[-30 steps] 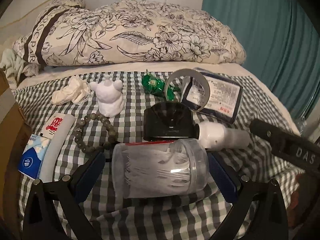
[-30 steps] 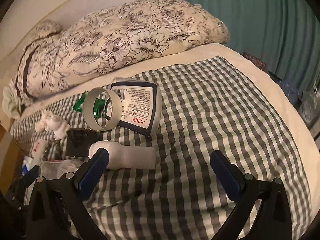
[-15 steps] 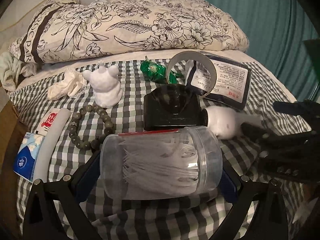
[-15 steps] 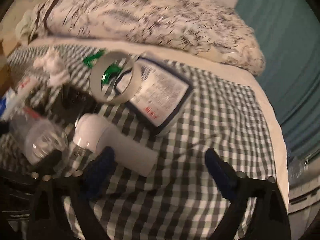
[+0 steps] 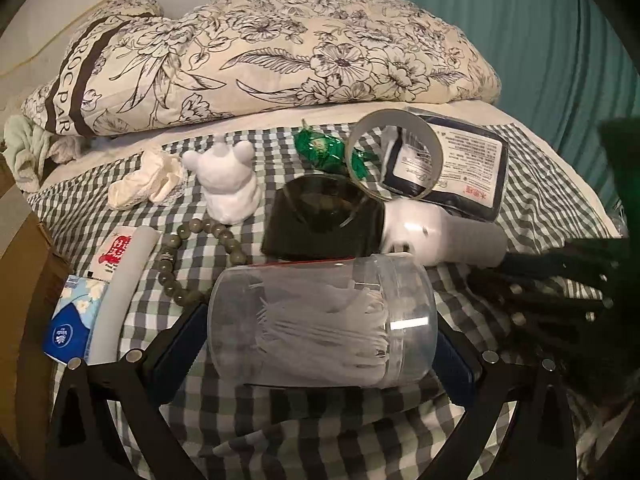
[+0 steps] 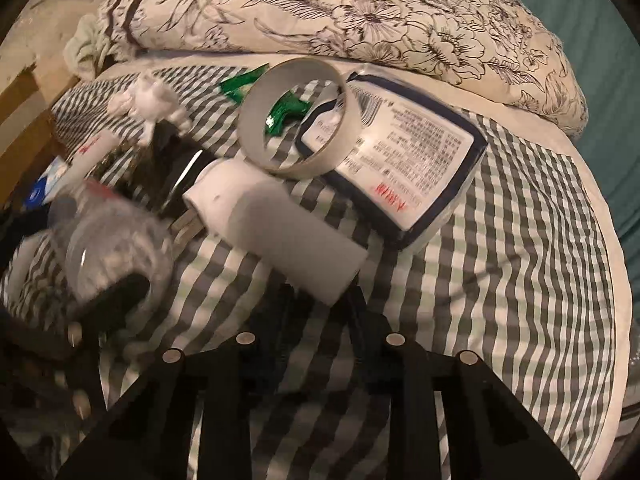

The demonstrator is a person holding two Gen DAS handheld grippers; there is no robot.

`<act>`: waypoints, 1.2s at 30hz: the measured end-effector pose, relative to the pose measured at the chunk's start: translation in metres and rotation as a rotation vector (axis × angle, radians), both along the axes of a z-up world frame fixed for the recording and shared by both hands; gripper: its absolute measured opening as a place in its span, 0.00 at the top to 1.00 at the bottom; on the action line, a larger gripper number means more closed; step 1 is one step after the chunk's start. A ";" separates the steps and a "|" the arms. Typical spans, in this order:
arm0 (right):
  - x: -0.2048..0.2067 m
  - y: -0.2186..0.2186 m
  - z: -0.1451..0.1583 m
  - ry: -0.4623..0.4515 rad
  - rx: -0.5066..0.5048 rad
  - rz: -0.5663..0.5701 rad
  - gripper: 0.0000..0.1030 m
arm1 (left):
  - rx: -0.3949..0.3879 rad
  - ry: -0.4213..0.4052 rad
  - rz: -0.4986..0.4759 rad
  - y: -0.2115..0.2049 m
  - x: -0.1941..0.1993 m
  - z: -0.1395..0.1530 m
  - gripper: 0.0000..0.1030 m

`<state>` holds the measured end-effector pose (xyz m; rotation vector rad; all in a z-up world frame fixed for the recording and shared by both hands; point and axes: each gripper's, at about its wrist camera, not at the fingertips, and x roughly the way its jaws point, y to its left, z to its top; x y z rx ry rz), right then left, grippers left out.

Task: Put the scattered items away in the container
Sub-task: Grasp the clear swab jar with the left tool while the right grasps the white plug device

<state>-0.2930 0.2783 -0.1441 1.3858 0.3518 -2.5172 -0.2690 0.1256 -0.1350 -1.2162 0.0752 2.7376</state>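
Checked bedspread (image 5: 532,184) under floral pillow (image 5: 280,56). Left gripper (image 5: 320,344) clamped on clear jar (image 5: 320,320), lying sideways. Right gripper (image 6: 316,312) pinching grey end of white bottle (image 6: 276,232), just right of jar. Black dish (image 5: 320,224) directly behind jar; bead bracelet (image 5: 192,256) left of jar.

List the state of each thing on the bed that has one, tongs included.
Clear jar: on its side, lid on, between the left tongs.
White device: lying down, right tongs closing on its end.
Tape roll: on edge.
White figurine: upright.
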 end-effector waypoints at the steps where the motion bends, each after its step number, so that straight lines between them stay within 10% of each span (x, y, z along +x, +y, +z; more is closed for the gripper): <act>1: 0.003 -0.001 0.000 -0.001 -0.005 0.012 0.74 | 0.002 0.000 0.006 -0.002 0.000 0.000 0.00; 7: 0.005 0.006 0.014 0.056 0.006 -0.005 0.43 | 0.025 -0.017 0.021 -0.010 -0.003 -0.003 0.00; 17: -0.028 -0.026 0.001 -0.008 0.065 0.149 0.37 | 0.027 -0.023 0.041 -0.017 -0.001 -0.002 0.00; 31: -0.004 -0.047 -0.001 -0.030 -0.031 0.152 0.49 | 0.031 -0.042 0.104 -0.050 0.003 0.001 0.01; 36: -0.012 -0.052 -0.004 -0.035 -0.083 0.064 0.67 | 0.038 -0.049 0.123 -0.058 0.002 -0.002 0.09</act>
